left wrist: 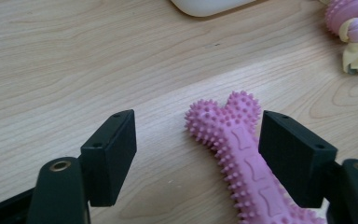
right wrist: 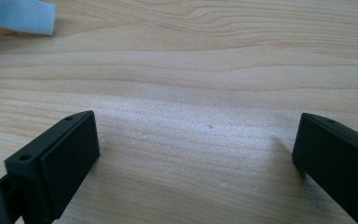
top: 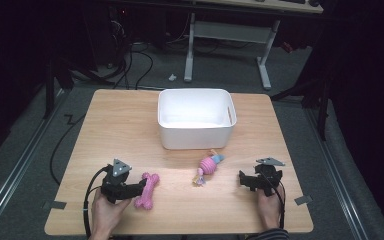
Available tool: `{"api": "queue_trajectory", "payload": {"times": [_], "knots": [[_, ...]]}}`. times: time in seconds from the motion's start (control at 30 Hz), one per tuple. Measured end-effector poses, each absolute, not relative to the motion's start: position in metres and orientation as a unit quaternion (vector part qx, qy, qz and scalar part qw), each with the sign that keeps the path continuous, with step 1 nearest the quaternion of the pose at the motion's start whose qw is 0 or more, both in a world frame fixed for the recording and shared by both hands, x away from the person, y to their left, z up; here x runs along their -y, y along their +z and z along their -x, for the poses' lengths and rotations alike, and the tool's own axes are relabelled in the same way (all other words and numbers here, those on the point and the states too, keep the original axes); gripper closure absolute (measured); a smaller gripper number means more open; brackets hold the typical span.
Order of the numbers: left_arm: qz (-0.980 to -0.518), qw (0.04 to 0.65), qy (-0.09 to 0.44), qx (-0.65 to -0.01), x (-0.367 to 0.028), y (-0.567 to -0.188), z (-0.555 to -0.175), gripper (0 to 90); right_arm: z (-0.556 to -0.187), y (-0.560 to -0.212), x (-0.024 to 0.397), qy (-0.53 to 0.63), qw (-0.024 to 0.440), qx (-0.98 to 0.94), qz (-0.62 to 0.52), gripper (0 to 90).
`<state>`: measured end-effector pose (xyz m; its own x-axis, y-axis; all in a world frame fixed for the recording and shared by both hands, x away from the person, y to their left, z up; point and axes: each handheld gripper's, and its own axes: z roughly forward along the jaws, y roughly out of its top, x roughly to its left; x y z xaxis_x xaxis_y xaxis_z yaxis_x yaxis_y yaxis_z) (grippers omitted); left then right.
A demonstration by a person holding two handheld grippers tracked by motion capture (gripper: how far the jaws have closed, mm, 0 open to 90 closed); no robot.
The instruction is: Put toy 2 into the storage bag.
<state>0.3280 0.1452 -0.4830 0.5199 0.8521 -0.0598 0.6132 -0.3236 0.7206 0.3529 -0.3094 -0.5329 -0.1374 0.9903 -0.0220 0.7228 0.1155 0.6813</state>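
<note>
Nothing in the white tub yet. Left gripper open, jaws straddling the pink bone toy, near-left. Right gripper open over bare table. Rope toy lies mid-table.

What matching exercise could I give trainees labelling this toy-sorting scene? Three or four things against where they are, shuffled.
Things:
1. pink bone toy
2. rope ball toy
3. white bin
4. right gripper

Places:
A. far middle of the table
B. open over bare wood
C. between the left gripper's open jaws
D. just in front of the bin

Pairs: 1-C, 2-D, 3-A, 4-B
</note>
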Motion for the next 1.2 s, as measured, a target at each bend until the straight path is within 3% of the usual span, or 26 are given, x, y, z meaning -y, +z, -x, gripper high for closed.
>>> {"api": "queue_trajectory", "payload": {"times": [1.2], "knots": [[-0.823, 0.297, 0.138, -0.465, -0.112, -0.505, -0.328, 28.2, -0.353, -0.533, 0.309, 0.269, 0.248, -0.704, -0.608, 0.3]]}}
